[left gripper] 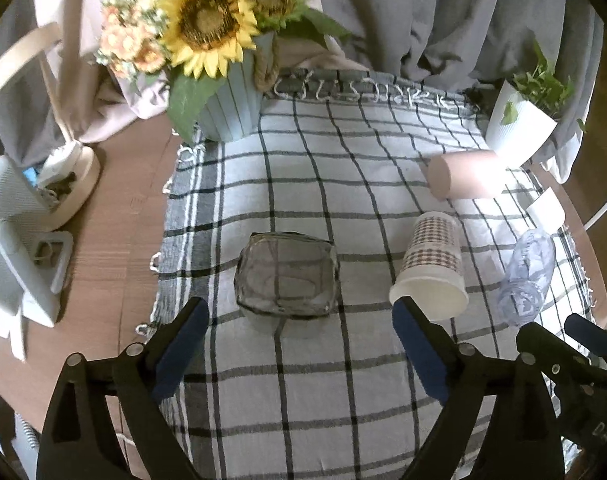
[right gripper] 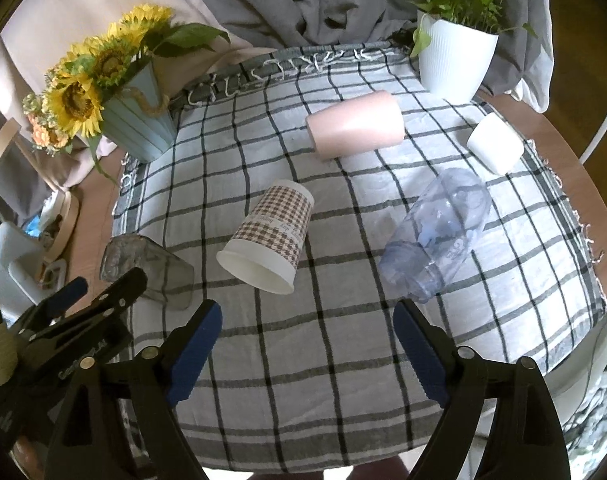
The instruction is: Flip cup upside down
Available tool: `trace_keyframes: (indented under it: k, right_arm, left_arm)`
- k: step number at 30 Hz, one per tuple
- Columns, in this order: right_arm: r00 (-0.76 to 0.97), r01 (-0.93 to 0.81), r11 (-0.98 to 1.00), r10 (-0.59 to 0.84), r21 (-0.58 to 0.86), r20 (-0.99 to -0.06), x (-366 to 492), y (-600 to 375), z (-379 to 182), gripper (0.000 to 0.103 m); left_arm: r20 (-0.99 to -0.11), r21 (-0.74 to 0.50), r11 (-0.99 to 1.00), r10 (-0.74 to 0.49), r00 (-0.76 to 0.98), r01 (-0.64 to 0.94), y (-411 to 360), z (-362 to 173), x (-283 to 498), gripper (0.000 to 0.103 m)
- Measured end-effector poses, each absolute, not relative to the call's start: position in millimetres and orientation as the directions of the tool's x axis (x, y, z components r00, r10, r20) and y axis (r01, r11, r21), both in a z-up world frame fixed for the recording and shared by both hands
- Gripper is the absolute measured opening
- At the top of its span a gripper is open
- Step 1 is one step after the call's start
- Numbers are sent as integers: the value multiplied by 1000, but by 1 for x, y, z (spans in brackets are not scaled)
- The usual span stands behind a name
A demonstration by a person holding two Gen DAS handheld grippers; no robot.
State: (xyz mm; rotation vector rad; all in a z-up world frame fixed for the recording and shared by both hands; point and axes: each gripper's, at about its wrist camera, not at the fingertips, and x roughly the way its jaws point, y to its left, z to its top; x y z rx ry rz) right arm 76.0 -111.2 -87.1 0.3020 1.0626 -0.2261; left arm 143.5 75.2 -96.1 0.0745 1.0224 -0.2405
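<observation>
Left gripper [left gripper: 299, 344]: jaws are held wide, nothing between them; the grey glass [left gripper: 286, 276] is seen just ahead, centre of frame.
Right gripper [right gripper: 307, 346]: jaws are held wide, holding nothing.
Paper cup [right gripper: 269, 238]: laid on its side on the checked cloth [right gripper: 303, 360], centre of frame, mouth toward the camera.
Clear cup [right gripper: 439, 236]: laid on its side, right of centre.

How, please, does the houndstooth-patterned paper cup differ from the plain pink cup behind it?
The houndstooth-patterned paper cup is checked brown and white; the plain pink cup is unpatterned. The paper cup's open mouth faces the grippers; the pink cup shows its closed base towards the left. Both lie on their sides on the checked cloth.
</observation>
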Motion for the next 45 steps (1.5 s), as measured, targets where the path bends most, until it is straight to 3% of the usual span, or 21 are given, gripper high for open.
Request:
trace_keyframes:
  k: [10,21,45]
  right_arm:
    - [567,239,962,-28,131,-823,41,-124,-49,89]
    - [687,135,985,-17,104,-726,-9,-138,-4,90]
    - [741,153,983,-47,101,-670,-57,-166,11,92]
  left_arm:
    - [-790,-20,992,-92,606,126,72,-48,84,103]
    - [-736,23,997,-32,676,71,49,-13,28,103]
    - [-702,19,997,-44,711,81,16,5,-4,103]
